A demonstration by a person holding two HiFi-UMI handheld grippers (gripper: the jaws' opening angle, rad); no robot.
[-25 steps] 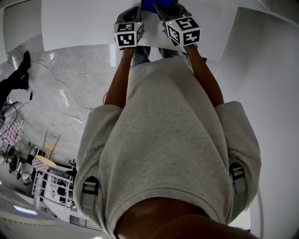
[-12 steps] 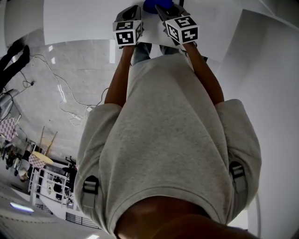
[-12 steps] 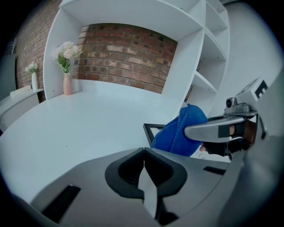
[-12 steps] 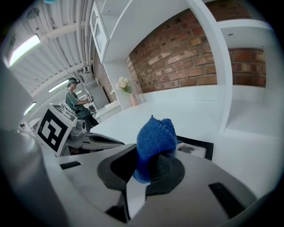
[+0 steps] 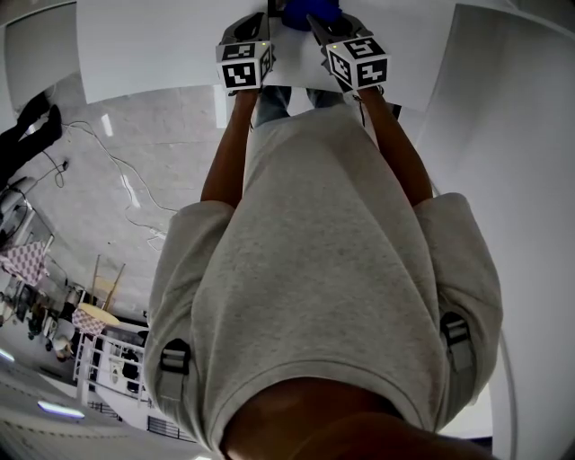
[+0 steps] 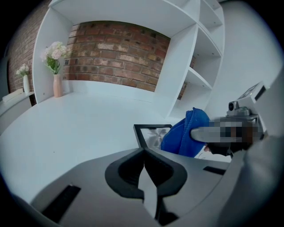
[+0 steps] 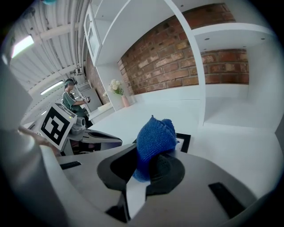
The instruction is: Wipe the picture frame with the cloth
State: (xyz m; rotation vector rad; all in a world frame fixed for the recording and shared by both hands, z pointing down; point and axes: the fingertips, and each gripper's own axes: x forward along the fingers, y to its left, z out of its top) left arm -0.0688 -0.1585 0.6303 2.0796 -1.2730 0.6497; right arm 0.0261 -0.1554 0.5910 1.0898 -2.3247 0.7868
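A black picture frame (image 6: 148, 132) lies flat on the white table (image 6: 80, 119). Its corner also shows past the cloth in the right gripper view (image 7: 185, 141). My right gripper (image 7: 153, 162) is shut on a bunched blue cloth (image 7: 155, 138), and the cloth (image 6: 183, 133) rests on the frame's right part. My left gripper (image 6: 143, 155) is shut with nothing in it, just short of the frame's near edge. In the head view both grippers (image 5: 244, 36) (image 5: 340, 27) reach over the table's edge, with the cloth (image 5: 310, 11) between them.
A pink vase of flowers (image 6: 57, 66) stands at the back left before a brick wall (image 6: 120, 48). White shelves (image 6: 195, 75) rise to the right of the frame. Another person (image 7: 71, 99) stands far off to the left.
Both grippers stay over the table edge. The right gripper with the cloth has shifted slightly right and forward, and the head camera's aim has drifted a little.
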